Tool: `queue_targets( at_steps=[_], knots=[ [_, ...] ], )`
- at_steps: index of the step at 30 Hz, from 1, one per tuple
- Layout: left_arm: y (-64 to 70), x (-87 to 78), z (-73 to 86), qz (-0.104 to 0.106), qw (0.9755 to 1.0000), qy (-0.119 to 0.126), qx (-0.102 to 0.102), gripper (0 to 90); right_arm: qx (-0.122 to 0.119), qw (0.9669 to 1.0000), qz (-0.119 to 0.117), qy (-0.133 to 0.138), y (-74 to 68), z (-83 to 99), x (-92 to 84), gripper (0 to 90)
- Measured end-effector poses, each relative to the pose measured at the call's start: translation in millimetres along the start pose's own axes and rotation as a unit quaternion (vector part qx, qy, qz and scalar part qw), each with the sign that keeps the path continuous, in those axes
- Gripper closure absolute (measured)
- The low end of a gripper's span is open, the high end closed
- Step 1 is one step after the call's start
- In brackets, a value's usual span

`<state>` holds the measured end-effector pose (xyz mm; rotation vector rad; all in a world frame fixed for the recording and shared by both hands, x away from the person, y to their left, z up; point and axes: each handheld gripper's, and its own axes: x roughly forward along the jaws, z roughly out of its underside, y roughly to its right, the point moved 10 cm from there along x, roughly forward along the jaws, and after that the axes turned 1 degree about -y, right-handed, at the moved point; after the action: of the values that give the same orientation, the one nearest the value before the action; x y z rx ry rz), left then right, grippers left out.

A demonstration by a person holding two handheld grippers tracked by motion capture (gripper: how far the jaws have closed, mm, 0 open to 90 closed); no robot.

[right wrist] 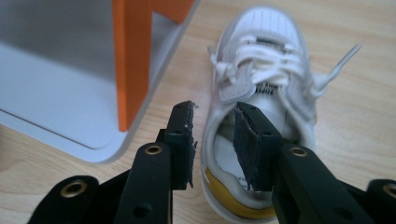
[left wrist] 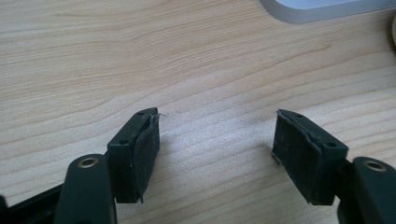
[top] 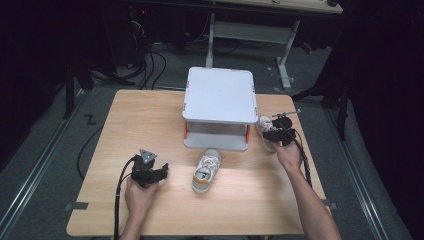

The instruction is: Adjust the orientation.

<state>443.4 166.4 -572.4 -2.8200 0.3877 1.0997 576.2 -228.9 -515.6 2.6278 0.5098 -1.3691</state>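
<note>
Table brightly lit amid dark surroundings; close views soften toward the edges.

R tool (top: pixel 274 131) at shoe (top: pixel 263 124).

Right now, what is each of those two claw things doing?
Left gripper: open, holding nothing, over bare table.
Right gripper: straddling one side wall of the white shoe; firm grip cannot be told.
</note>
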Motion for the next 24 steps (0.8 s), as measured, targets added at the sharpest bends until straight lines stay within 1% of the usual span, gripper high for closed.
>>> queue_targets(
  at_steps=[1, 2, 4, 6, 8, 9, 11, 12, 17, 20, 22, 23, 24],
  knots=[
    [-0.1, 0.0, -0.1, 0.0, 1.0, 0.0, 0.001, 32.1, 0.0, 1.0, -0.002, 0.002, 0.1, -0.6, -0.9, 69.7],
    [-0.1, 0.1, -0.2, 0.0, 1.0, 0.0, 0.0, 32.1, -0.004, 1.0, 0.001, 0.001, 1.3, -1.5, -2.2, 72.7],
    [-0.1, -0.2, 0.1, 0.0, 1.0, -0.001, -0.002, 32.1, -0.007, 1.0, 0.003, 0.0, 2.0, -1.4, -1.8, 73.4],
    [-0.1, -0.2, 0.1, 0.0, 1.0, -0.001, -0.002, 32.1, -0.011, 0.9999, 0.001, -0.001, 1.5, -1.4, -1.4, 76.2],
    [-0.1, 0.0, -0.1, 0.0, 1.0, 0.0, -0.002, 32.1, -0.01, 0.9999, 0.0, -0.001, 0.9, -1.3, -1.6, 77.0],
    [-0.2, -0.1, 0.0, 0.0, 1.0, -0.001, -0.002, 32.1, -0.012, 0.9999, -0.001, -0.003, -0.7, -0.9, -2.3, 79.2],
    [-0.2, -0.1, 0.0, 0.001, 1.0, 0.0, -0.003, 32.2, -0.014, 0.9999, 0.0, -0.005, -1.5, -0.2, -2.3, 79.1],
    [-0.3, -0.1, 0.0, -0.001, 1.0, -0.001, -0.002, 32.2, -0.019, 0.9998, 0.002, -0.007, -1.8, 0.5, -1.5, 78.8],
    [-0.5, 0.0, -0.1, 0.0, 1.0, 0.0, -0.003, 32.3, -0.02, 0.9997, 0.0, -0.016, -1.7, 0.7, -0.6, 77.6],
    [-0.4, 0.0, -0.2, -0.001, 1.0, 0.0, -0.003, 32.3, -0.035, 0.9989, 0.012, -0.028, -4.2, -1.1, -0.3, 78.5],
    [-0.7, 0.0, -0.3, 0.001, 1.0, 0.001, -0.006, 32.3, -0.031, 0.9989, 0.014, -0.032, -5.8, -1.2, -0.1, 78.9],
    [-0.7, -0.1, -0.2, 0.001, 1.0, 0.001, -0.006, 32.3, -0.035, 0.9985, 0.016, -0.04, -6.0, 0.0, -0.3, 78.8],
    [-0.7, -0.1, -0.2, 0.001, 1.0, 0.001, -0.006, 32.3, -0.035, 0.9985, 0.016, -0.04, -6.0, 0.0, -0.3, 78.8]
  ],
)
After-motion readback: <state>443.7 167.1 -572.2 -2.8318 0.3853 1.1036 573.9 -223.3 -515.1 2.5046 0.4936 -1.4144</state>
